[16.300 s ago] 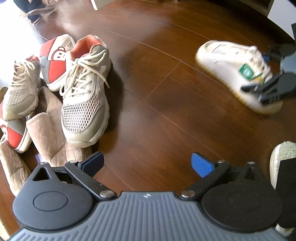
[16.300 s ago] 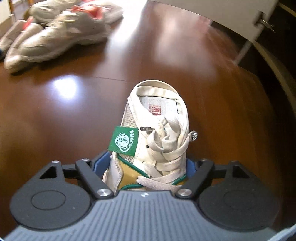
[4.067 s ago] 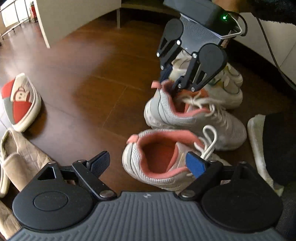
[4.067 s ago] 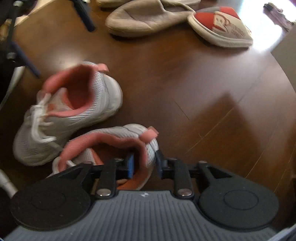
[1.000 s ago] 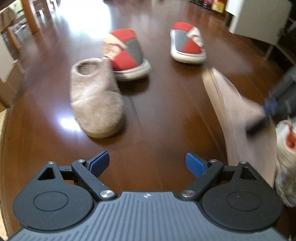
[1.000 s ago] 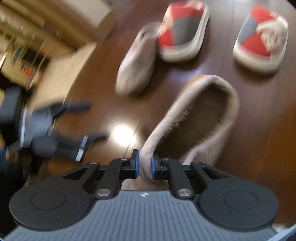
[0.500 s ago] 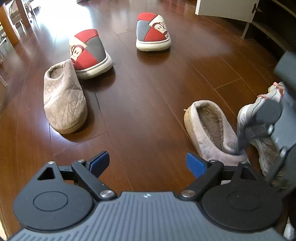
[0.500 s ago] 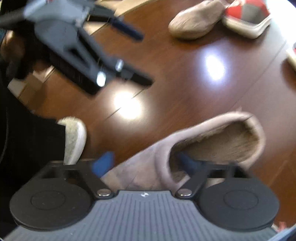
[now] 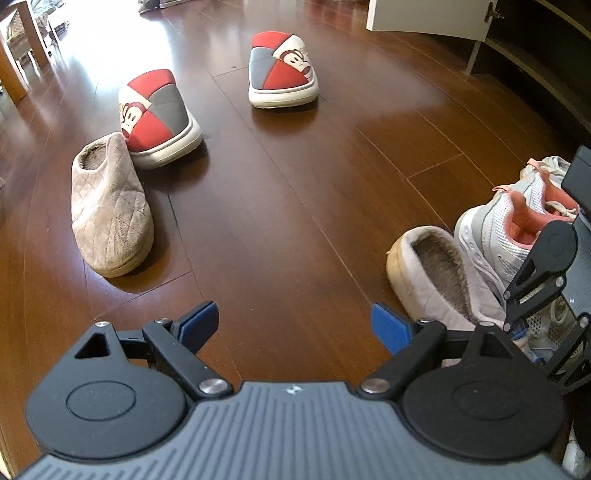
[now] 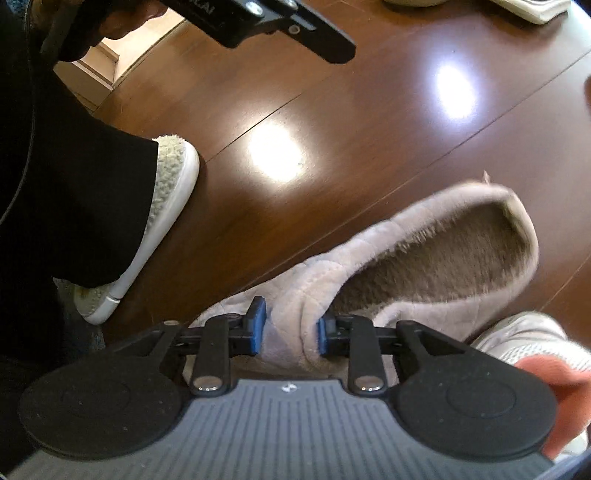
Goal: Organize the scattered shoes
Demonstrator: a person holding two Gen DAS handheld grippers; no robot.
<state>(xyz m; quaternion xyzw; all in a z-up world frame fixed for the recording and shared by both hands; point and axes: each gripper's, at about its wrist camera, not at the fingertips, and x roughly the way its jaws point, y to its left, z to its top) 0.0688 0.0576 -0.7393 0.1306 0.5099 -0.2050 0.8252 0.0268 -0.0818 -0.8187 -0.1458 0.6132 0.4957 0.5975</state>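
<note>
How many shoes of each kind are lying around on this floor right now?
Beige quilted slippers: 2, one out on the floor, one beside the sneakers.
Red and grey monkey slippers: 2.
Pink-lined grey sneakers: 2.
Total: 6.

Glossy wooden floor (image 9: 295, 192), white cabinet door (image 9: 424, 18), black trouser leg (image 10: 74, 206).

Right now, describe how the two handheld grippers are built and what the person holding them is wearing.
Both match. The left gripper has a ribbed grey body with a small white logo, two round black discs, black linkage arms on silver pivot screws, and blue pads. The right gripper is the same design. The person wears black clothing and a fuzzy pale slipper with a white sole.
</note>
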